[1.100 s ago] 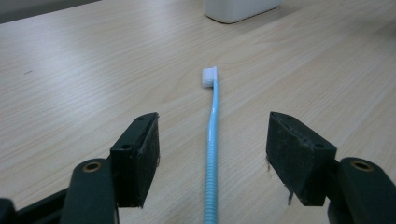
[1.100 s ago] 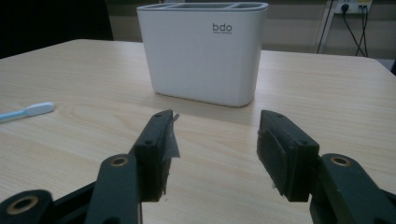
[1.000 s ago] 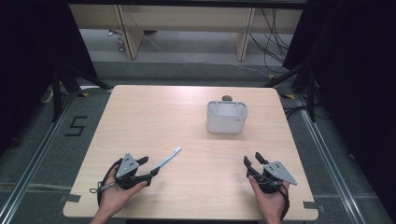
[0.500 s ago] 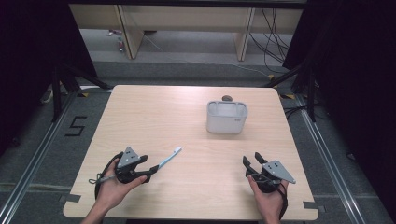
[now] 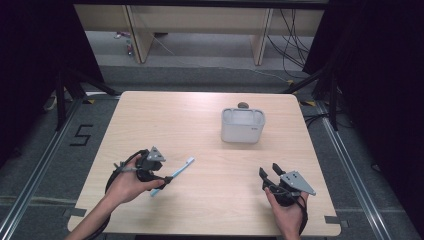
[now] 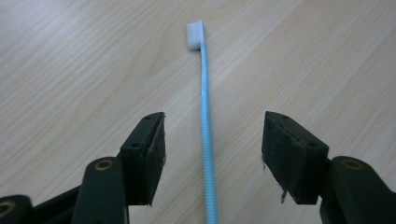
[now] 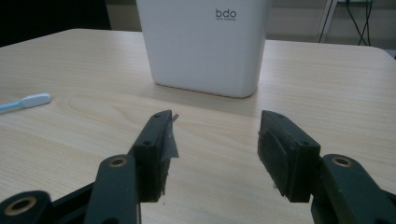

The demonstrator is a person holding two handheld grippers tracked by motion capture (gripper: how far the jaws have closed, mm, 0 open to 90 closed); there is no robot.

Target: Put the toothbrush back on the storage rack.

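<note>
Straddling the light-blue toothbrush (image 6: pixel 206 140), the left gripper (image 6: pixel 212 154) stands with its jaws wide, neither pad touching the thin ribbed handle that lies on the table between them; the white bristle head (image 6: pixel 194 35) points away from it. In the high view this gripper (image 5: pixel 159 181) sits near the table's (image 5: pixel 165 120) near left corner, with bare pale wood grain all around. The right gripper (image 7: pixel 215 154), near the front right edge, has just been opening its jaws, wide now with nothing between them. Beyond it stands a smooth white rounded container (image 7: pixel 204 44), upright, well apart from both grippers, with open tabletop between. A small dark object (image 5: pixel 243 105) sits just behind the container.
</note>
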